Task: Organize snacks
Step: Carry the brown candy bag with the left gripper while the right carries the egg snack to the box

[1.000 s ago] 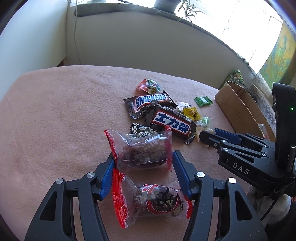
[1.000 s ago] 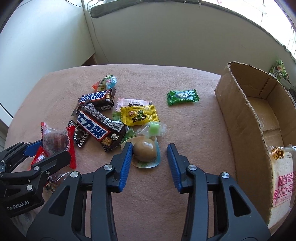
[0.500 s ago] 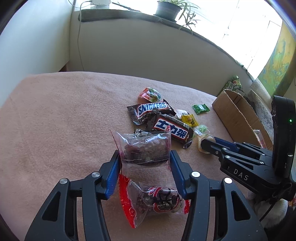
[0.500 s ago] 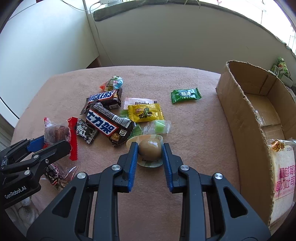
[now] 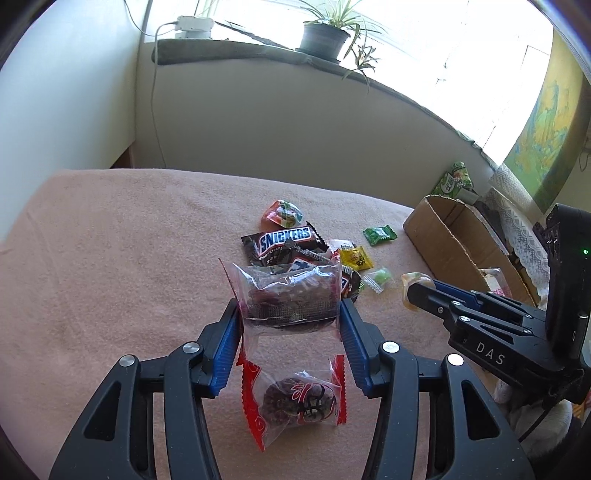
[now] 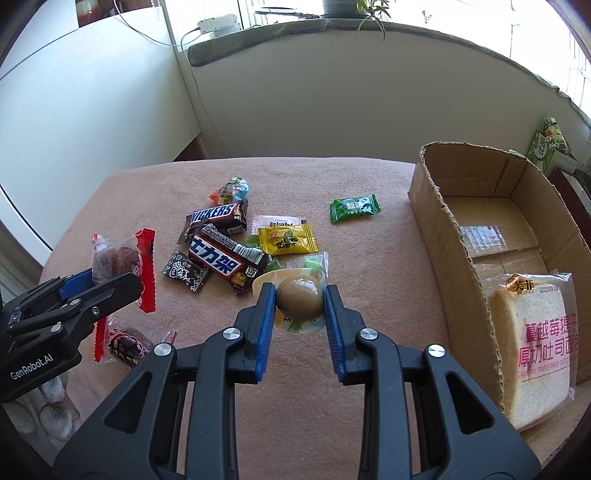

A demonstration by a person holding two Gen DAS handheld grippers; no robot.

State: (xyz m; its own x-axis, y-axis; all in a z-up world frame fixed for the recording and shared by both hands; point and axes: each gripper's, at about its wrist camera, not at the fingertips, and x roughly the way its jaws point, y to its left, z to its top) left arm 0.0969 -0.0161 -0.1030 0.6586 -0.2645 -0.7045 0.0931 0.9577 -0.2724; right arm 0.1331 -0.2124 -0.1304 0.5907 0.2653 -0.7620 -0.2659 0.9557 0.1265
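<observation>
Two grips: left gripper (image 5: pixel 288 325) clamps the plum packet (image 5: pixel 290 295) crosswise, right gripper (image 6: pixel 300 308) the egg pouch (image 6: pixel 299 301).

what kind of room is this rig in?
Likely a home room, not a lab: potted plant on the windowsill, a table under a pink blanket, and a cardboard box holding packaged bread.

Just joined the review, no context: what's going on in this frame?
A person with a handheld gripper in each hand is sorting snacks on a pink blanket. The left gripper is shut on a clear red-edged packet, lifted off the blanket; a similar packet lies below. The right gripper is shut on a packaged braised egg. The cardboard box on the right holds only a bread pack. Candies and Snickers bars remain loose.
</observation>
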